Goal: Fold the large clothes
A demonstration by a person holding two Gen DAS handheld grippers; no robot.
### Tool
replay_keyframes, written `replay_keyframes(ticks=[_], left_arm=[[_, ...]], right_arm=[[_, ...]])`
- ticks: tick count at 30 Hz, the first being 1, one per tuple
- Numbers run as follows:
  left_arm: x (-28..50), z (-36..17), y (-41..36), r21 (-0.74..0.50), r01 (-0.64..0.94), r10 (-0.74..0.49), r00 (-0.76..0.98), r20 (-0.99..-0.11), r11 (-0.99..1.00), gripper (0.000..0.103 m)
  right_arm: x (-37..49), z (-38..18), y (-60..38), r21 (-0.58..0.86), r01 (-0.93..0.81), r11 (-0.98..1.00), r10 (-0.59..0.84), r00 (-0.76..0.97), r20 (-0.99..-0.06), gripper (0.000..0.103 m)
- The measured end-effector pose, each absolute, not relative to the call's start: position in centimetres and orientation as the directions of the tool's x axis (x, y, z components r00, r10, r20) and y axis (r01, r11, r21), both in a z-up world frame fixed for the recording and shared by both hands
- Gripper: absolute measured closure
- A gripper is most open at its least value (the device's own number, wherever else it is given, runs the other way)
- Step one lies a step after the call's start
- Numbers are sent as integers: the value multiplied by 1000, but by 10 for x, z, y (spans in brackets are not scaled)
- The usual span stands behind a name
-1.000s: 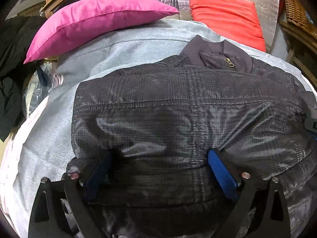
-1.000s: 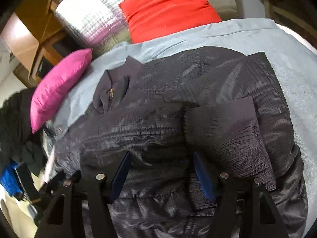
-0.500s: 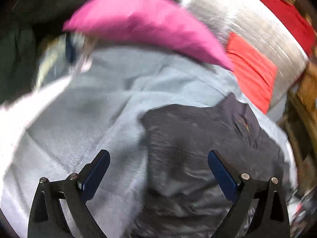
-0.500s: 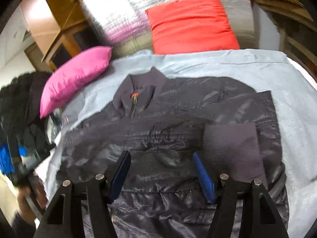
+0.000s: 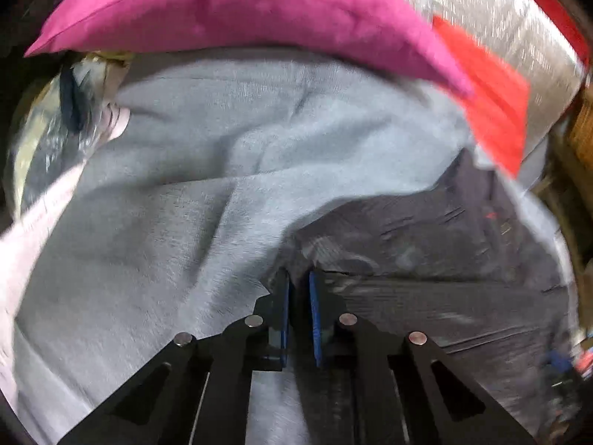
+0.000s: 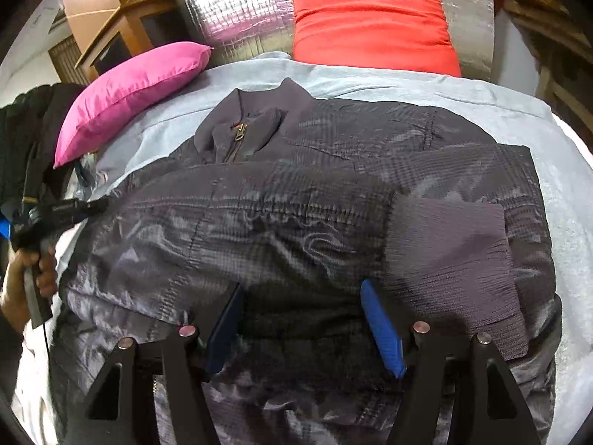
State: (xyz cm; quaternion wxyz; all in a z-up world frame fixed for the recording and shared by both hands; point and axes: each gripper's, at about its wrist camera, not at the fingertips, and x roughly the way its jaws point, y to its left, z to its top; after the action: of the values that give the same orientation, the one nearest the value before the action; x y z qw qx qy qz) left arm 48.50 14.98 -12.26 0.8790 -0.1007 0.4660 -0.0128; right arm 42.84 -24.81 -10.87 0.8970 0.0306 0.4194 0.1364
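A dark grey quilted jacket point(image 6: 304, 200) lies front up on a light grey blanket point(image 6: 556, 170), collar toward the pillows, one sleeve folded across with its ribbed cuff point(image 6: 456, 259) at the right. My right gripper point(image 6: 302, 315) is open low over the jacket's lower part. In the left wrist view the jacket point(image 5: 426, 259) fills the right side. My left gripper point(image 5: 298, 289) is shut at the jacket's left edge where it meets the blanket point(image 5: 185, 185); a thin gap shows between the pads, which seem to pinch the jacket's edge. In the right wrist view the left gripper shows at the far left, held by a hand point(image 6: 29, 270).
A pink pillow point(image 6: 129, 92) and a red pillow point(image 6: 370, 22) lie at the head, against a silver quilted panel point(image 6: 241, 7). Dark clothes point(image 6: 37, 129) pile at the left. Wooden furniture point(image 6: 111, 18) stands behind.
My left gripper has swung left off the jacket's middle to its left edge and closed. My right gripper has stayed open and moved little; its view has levelled out.
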Motion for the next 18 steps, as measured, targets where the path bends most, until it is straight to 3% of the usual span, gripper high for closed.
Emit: replay_keyframes(ticks=[3, 5, 7, 9, 11, 18], left_arm=[[487, -122, 149, -175, -77, -100, 576, -811, 982, 89], [478, -112, 150, -158, -98, -68, 601, -796, 983, 79], [463, -97, 150, -132, -111, -30, 642, -766, 985, 45], [438, -77, 148, -111, -108, -5, 693, -721, 988, 36], [413, -62, 141, -107, -71, -23, 722, -692, 992, 33], [367, -65, 85, -84, 45, -90, 731, -676, 995, 29]], right_arm=[[426, -109, -245, 147, -220, 964, 255, 622, -740, 33], [425, -110, -243, 125, -226, 966, 242, 627, -741, 33], [424, -111, -242, 122, -228, 966, 242, 629, -739, 33], [422, -110, -244, 135, -231, 964, 254, 633, -731, 31], [422, -110, -244, 153, -244, 958, 277, 632, -724, 24], [411, -78, -266, 276, -203, 940, 339, 668, -663, 24]])
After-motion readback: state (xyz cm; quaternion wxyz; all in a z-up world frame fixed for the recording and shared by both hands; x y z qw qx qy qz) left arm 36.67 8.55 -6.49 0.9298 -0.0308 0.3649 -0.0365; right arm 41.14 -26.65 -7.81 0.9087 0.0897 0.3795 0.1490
